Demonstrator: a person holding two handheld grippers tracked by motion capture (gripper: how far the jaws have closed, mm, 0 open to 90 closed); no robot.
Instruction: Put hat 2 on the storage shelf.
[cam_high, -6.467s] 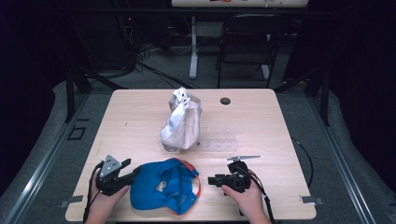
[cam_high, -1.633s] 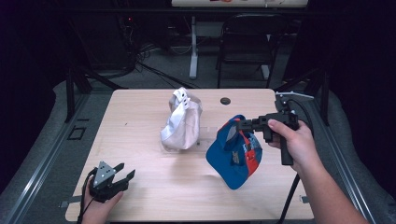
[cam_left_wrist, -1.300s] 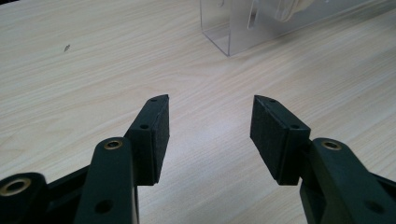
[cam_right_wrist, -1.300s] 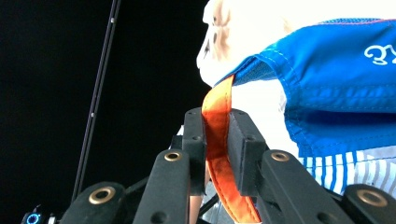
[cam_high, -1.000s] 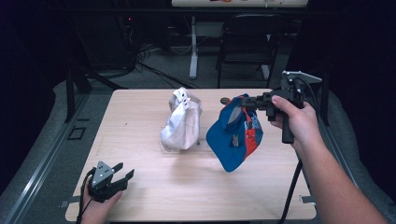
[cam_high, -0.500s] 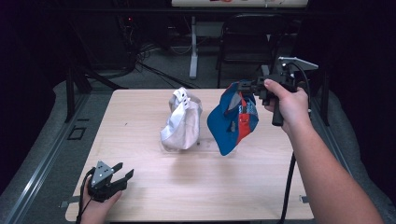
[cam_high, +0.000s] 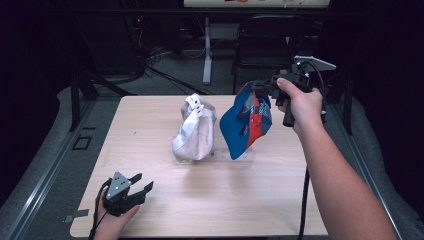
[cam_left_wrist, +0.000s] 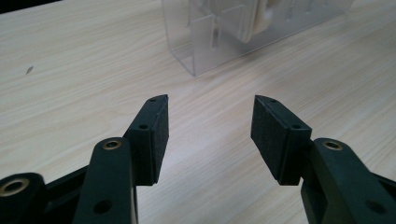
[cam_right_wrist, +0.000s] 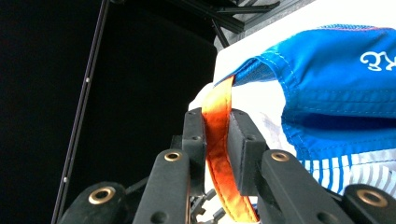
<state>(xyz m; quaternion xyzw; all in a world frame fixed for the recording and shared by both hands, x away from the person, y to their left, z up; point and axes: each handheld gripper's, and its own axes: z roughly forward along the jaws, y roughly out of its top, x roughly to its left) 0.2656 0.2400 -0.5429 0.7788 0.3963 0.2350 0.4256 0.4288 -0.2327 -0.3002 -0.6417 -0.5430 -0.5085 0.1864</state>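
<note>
A blue cap (cam_high: 246, 125) with red and white panels hangs in the air over the table's far right part. My right gripper (cam_high: 257, 86) is shut on its orange strap (cam_right_wrist: 217, 140), and in the right gripper view the blue crown (cam_right_wrist: 336, 84) hangs to the right of the jaws (cam_right_wrist: 217, 114). A white cap (cam_high: 194, 131) sits upright on a clear plastic stand (cam_high: 240, 156) at mid table, just left of the blue cap. My left gripper (cam_high: 143, 181) rests near the front left corner, open, with bare wood between its pads (cam_left_wrist: 210, 105).
The wooden table (cam_high: 240, 205) has bare surface in front of the stand. The clear stand (cam_left_wrist: 205, 37) lies straight ahead of the left gripper. A dark chair (cam_high: 265, 45) and cables stand behind the far edge. The person's right forearm (cam_high: 340, 190) crosses the table's right side.
The right hand has carried the blue cap up and toward the far right of the table. The left gripper has stayed where it was.
</note>
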